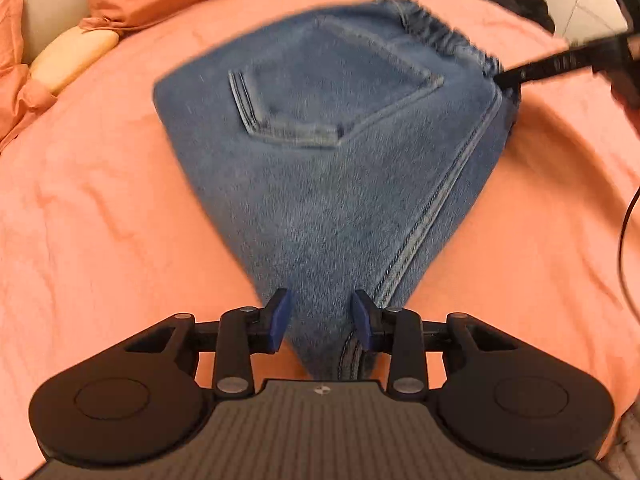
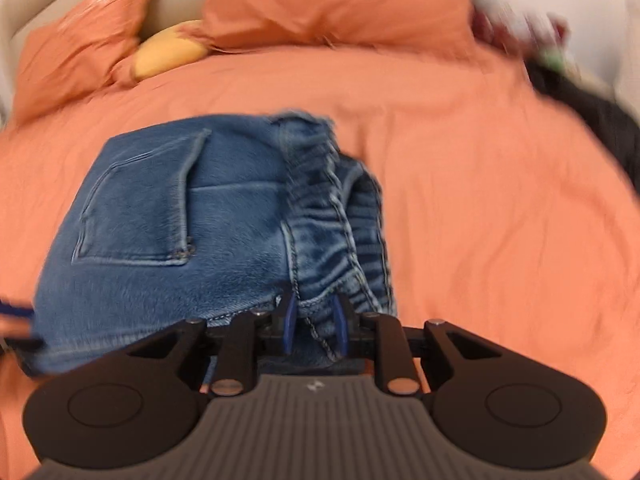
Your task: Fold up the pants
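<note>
Blue denim jeans [image 1: 332, 168] lie in a compact bundle mid-bed on the orange duvet [image 1: 100, 220], back pocket [image 1: 320, 100] up, below the orange pillows [image 2: 332, 0]. The left hand-held gripper [image 1: 320, 320] grasps the bundle's near corner; the right hand-held gripper [image 2: 314, 326] is clenched on the elastic waistband [image 2: 332, 216]. Folding looks nearly complete; only a final fold or smoothing appears left.

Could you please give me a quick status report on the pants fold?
Left tool straddling pants corner, grip unclear. Right tool shut on waistband. Pants folded on bed. Nothing in the way.
</note>
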A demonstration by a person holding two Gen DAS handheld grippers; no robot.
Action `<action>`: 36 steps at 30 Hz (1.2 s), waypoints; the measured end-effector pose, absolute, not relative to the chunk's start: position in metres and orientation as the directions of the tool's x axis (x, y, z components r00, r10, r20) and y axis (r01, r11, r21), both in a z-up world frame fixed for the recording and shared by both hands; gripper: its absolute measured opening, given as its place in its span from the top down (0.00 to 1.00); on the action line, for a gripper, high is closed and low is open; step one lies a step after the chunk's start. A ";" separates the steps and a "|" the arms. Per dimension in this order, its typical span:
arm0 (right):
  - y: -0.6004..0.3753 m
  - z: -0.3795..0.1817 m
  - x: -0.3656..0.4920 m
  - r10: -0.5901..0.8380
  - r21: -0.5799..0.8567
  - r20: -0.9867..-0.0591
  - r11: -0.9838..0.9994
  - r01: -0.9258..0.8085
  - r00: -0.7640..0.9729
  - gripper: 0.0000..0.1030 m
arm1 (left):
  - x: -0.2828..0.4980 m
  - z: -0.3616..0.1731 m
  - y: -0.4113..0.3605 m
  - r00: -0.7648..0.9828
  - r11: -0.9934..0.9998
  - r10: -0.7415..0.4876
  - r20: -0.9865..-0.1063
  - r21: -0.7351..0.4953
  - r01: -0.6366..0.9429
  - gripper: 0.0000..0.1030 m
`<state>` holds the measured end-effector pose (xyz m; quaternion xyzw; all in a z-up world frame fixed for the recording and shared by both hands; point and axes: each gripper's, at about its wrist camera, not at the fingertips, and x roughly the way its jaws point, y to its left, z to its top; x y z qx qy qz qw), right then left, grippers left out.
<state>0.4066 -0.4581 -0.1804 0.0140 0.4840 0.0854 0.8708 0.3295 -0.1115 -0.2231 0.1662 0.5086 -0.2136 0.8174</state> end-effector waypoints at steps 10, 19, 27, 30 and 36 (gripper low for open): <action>-0.484 -0.161 0.388 0.220 0.246 -0.809 0.969 -0.027 0.546 0.54 | 0.339 -0.189 -0.082 0.451 0.914 -0.254 -0.856 -0.060 0.402 0.37; -0.532 -0.204 0.402 0.384 0.501 -0.795 0.852 0.152 0.470 0.30 | 0.394 -0.193 -0.031 0.469 0.929 -0.371 -0.801 -0.317 0.193 0.18; -0.541 -0.227 0.426 0.512 0.600 -0.756 0.791 0.120 0.408 0.36 | 0.442 -0.225 -0.026 0.397 0.896 -0.440 -0.805 -0.425 0.132 0.18; -0.550 -0.235 0.430 0.573 0.652 -0.720 0.752 0.097 0.392 0.35 | 0.451 -0.235 -0.024 0.363 0.872 -0.485 -0.796 -0.474 0.125 0.18; -0.554 -0.236 0.430 0.610 0.682 -0.690 0.728 0.068 0.388 0.35 | 0.464 -0.249 -0.021 0.342 0.832 -0.545 -0.765 -0.543 0.111 0.15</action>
